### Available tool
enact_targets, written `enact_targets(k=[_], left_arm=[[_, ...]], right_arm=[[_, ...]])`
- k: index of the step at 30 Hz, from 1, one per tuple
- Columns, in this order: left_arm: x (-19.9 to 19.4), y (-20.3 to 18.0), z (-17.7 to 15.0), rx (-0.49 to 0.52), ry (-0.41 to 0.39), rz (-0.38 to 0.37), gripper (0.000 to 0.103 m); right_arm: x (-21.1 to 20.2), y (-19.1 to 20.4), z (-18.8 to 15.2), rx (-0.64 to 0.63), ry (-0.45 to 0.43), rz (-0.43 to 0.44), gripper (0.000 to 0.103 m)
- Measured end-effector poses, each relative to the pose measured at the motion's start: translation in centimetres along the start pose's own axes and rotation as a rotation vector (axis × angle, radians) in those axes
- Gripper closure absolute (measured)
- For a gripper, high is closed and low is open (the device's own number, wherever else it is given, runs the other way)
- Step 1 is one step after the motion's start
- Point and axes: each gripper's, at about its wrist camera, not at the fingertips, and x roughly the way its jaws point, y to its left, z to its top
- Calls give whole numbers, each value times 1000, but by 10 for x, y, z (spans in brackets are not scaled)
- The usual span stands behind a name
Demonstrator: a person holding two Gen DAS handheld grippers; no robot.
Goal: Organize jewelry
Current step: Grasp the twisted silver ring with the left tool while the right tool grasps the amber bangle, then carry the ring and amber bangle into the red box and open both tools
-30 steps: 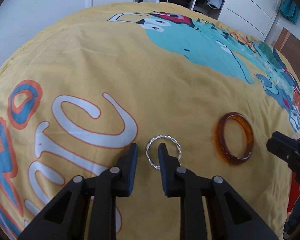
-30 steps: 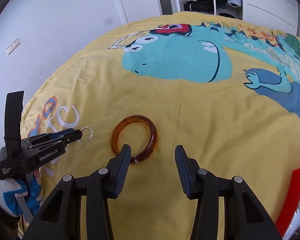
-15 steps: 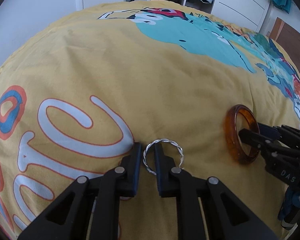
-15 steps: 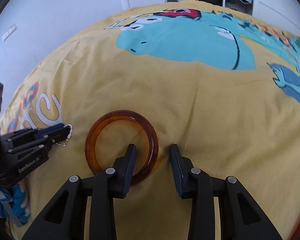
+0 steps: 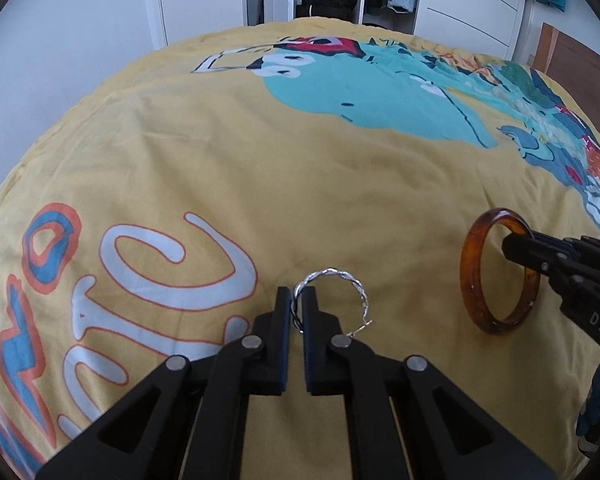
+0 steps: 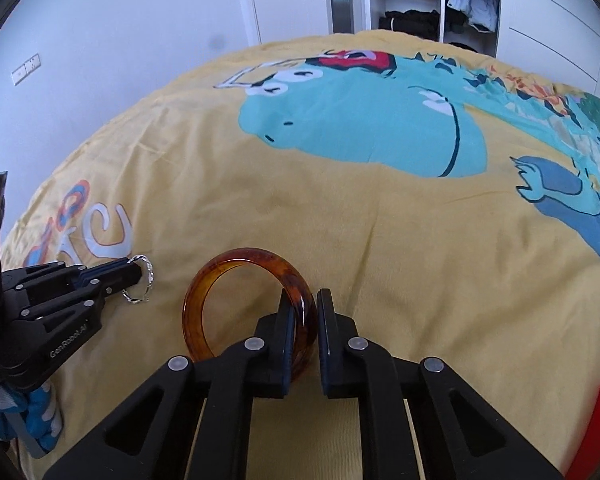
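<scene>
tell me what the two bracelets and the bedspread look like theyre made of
Amber bangle: likely resin or plastic, glossy and translucent, with dark tortoiseshell mottling; glass can't be ruled out.
Silver twisted bracelet: thin metal wire, bright specular glints along the twist.
Yellow bedspread: woven fabric, probably cotton, matte, with soft creases and a flat printed cartoon dinosaur.

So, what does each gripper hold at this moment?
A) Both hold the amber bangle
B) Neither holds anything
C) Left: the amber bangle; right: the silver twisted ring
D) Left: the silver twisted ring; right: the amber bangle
D: the left gripper is shut on the silver twisted ring, and the right gripper is shut on the rim of the amber bangle.
</scene>
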Motion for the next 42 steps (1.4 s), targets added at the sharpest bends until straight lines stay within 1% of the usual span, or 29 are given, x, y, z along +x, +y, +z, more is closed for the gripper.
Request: enact_targets(k=[7,12,18,25,31,42], left_arm=[[-40,-7,2,11,-31,19,98],[-81,-13,-3,28,-61,31,98],[-128,-29,-13,52,-89,28,98],[-170,-55,-21,86,-123,11,98],[-197,-89,-22,127,-155,-16,98],[-218,-161,-21,206,-184,-71,98]], right_arm=[[-49,6,-2,12,-42,3,93],[-94,13,-8,14,-79,1,93],[-149,21,-14,13,-125,-18,93],[-204,16,-24,26,-168,-53,93],[-244,-1,-37,55,-203,-90,93],[-301,-54,-63,107,-245,-175,93]])
